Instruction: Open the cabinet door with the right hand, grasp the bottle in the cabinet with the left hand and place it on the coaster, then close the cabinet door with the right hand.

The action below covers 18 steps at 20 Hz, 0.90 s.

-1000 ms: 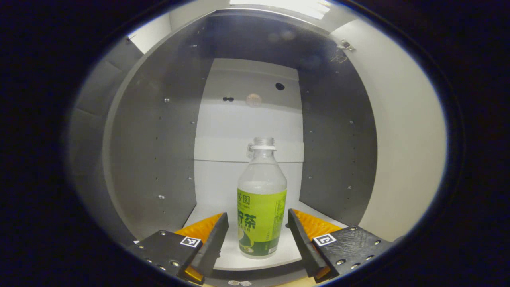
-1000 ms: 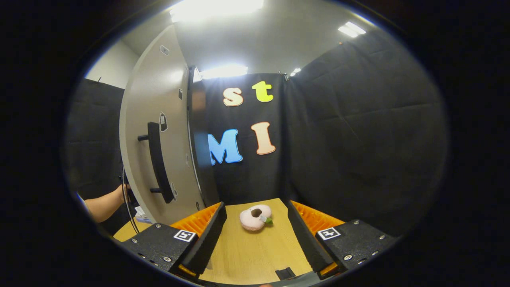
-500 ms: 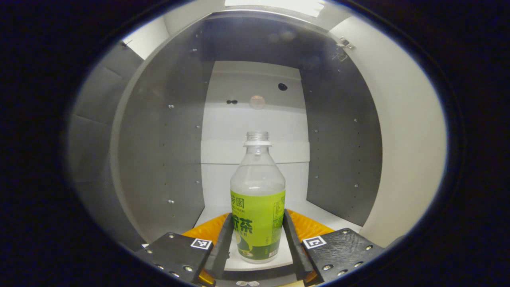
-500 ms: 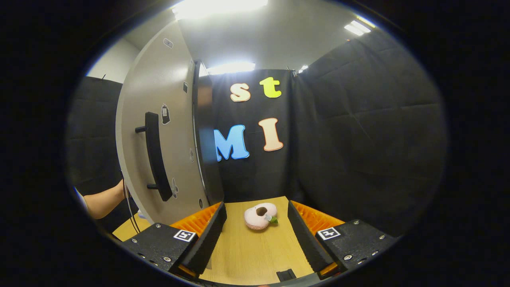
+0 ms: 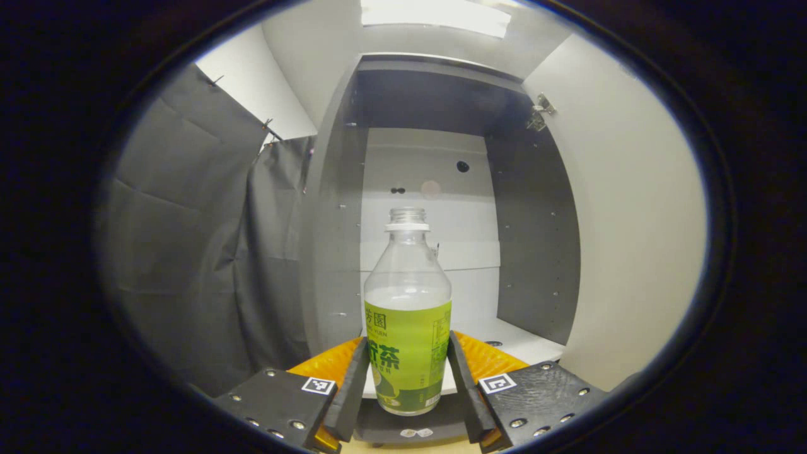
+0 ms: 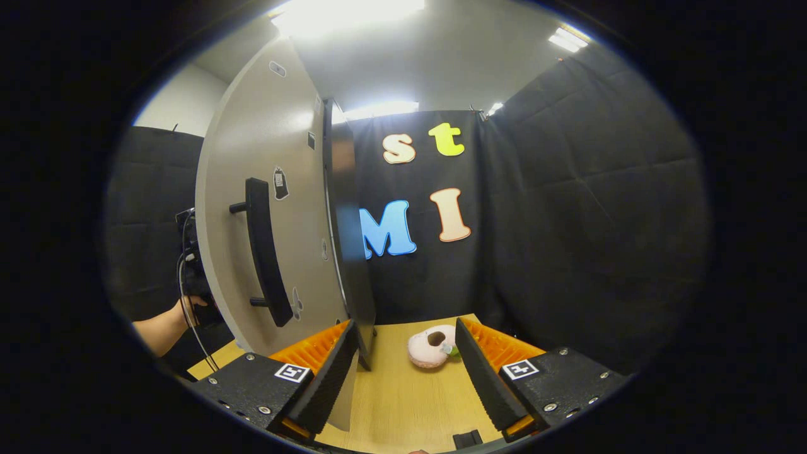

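Grey cabinet walls stand beyond our left gripper, whose jaws clamp the label of the clear green-labelled plastic bottle, upright between them for carrying out. Our right gripper waits wide apart, holding nothing, beside the pale open cabinet door for closing.

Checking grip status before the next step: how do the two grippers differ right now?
The left gripper is shut on the bottle, its fingers pressing the label's sides; the right gripper is open and holds nothing. The left faces the cabinet; the right faces the door and the table.
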Each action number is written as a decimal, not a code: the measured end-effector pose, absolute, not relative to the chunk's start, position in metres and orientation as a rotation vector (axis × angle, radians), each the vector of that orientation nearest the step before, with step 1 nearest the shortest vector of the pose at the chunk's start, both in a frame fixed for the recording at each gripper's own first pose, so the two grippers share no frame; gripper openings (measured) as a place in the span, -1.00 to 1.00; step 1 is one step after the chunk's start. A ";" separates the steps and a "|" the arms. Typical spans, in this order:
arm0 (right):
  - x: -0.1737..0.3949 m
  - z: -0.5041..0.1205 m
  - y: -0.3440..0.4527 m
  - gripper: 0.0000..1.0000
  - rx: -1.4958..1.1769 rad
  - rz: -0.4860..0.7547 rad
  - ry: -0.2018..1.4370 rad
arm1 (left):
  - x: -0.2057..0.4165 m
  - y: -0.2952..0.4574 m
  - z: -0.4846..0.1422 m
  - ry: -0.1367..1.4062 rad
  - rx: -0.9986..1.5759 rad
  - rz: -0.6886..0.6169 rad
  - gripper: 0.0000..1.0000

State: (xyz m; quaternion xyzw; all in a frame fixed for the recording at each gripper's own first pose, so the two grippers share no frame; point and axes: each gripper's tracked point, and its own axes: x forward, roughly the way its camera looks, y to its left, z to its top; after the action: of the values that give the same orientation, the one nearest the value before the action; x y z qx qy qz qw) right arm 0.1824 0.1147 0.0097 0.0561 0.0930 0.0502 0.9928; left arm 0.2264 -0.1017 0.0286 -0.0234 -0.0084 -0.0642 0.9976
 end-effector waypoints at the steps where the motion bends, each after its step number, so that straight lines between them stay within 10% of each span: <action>1: 0.182 0.010 0.116 0.90 0.111 0.112 0.183 | 0.210 -0.094 0.028 -0.025 -0.039 -0.118 0.27; 18: 0.121 -0.004 0.150 0.89 0.147 0.071 0.216 | 0.040 -0.053 -0.021 -0.026 0.007 -0.117 0.43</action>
State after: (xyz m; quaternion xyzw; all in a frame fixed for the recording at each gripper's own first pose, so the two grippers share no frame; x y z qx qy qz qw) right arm 0.1208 0.1496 -0.0037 0.0733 0.1075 0.0356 0.9909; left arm 0.0395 -0.0530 -0.0208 0.0034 -0.0132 -0.0586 0.9982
